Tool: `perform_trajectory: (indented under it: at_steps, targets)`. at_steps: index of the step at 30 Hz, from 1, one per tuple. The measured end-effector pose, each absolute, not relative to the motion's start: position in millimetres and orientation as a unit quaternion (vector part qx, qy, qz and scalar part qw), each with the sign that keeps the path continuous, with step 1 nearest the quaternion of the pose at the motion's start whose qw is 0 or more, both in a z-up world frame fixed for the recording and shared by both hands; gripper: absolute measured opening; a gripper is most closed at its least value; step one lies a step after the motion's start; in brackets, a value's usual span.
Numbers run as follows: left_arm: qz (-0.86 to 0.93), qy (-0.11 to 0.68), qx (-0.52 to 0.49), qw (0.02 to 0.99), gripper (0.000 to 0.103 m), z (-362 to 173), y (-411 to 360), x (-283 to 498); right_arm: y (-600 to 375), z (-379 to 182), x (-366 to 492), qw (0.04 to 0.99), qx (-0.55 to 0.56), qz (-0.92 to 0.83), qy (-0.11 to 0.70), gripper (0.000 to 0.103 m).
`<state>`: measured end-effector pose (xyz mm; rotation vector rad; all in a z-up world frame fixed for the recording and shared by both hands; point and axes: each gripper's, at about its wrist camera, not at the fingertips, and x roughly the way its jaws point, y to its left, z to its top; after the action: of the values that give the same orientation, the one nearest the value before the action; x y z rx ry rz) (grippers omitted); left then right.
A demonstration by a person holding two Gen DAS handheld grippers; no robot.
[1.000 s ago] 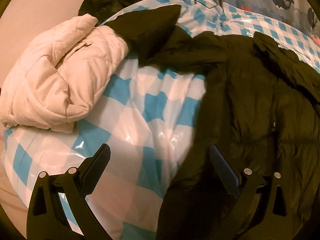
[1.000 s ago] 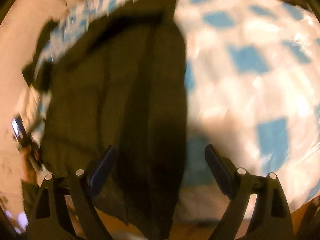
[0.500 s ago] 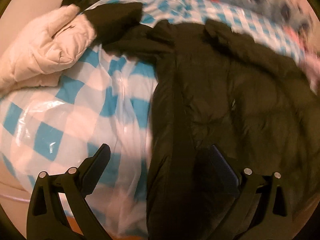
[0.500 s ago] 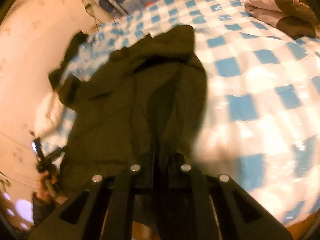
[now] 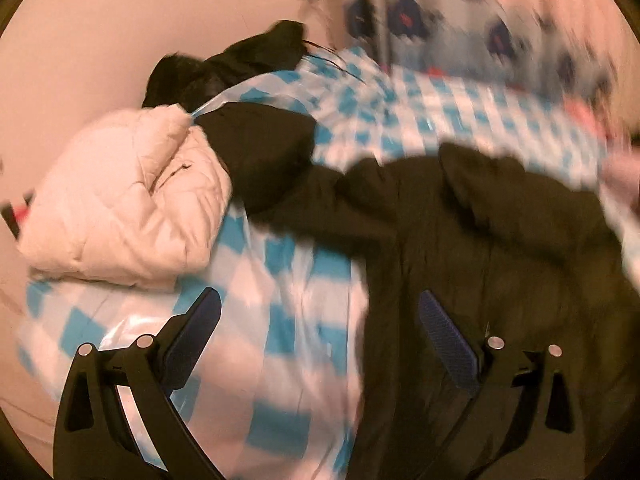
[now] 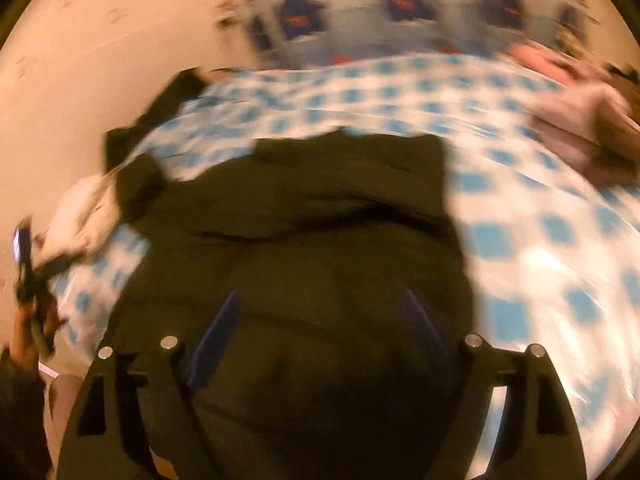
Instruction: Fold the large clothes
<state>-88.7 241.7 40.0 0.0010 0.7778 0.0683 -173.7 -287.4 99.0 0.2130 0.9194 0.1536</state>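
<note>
I am holding my left gripper (image 5: 320, 332) with its jaws spread, empty, over the near edge of the bulky dark padded jacket (image 5: 480, 264), which is lying on the blue-and-white checked plastic-covered bed (image 5: 280, 320). My right gripper (image 6: 320, 320) is hanging equally wide and empty above the jacket's middle. I am judging that each gripper should be biting deep into a hem corner, lifting evenly. Farther off, the cream quilted jacket (image 5: 124, 208) is sitting bundled, touching the dark sleeve

Pale wall (image 5: 140, 20), whale-print curtain (image 6: 360, 20)
</note>
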Motion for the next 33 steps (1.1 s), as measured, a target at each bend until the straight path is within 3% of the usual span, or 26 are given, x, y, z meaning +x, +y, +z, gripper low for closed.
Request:
perform_trajectory:
  at_steps: [6, 11, 16, 25, 33]
  targets:
    - [0.027, 0.370, -0.134, 0.919, 0.095, 68.9, 308.7, 8.2, -225.1, 23.6, -115.6, 0.872, 0.139, 0.113, 0.455, 0.081]
    - [0.039, 0.355, -0.153, 0.921, 0.095, 98.2, 341.8, 100.3, -202.0, -17.7, -166.0, 0.877, 0.167, 0.102, 0.440, 0.081]
    - [0.053, 0.362, -0.168, 0.916, 0.095, 112.2, 380.7, 184.5, -195.0, -27.0, -164.0, 0.878, 0.154, 0.115, 0.438, 0.089]
    - [0.087, 0.431, -0.216, 0.872, 0.095, 46.7, 462.8, 250.5, -199.0, -35.5, -160.6, 0.873, 0.168, 0.128, 0.439, 0.092]
    - [0.042, 0.421, -0.161, 0.892, 0.096, 27.1, 445.3, 259.9, -200.0, -36.7, -159.4, 0.872, 0.171, 0.132, 0.440, 0.094]
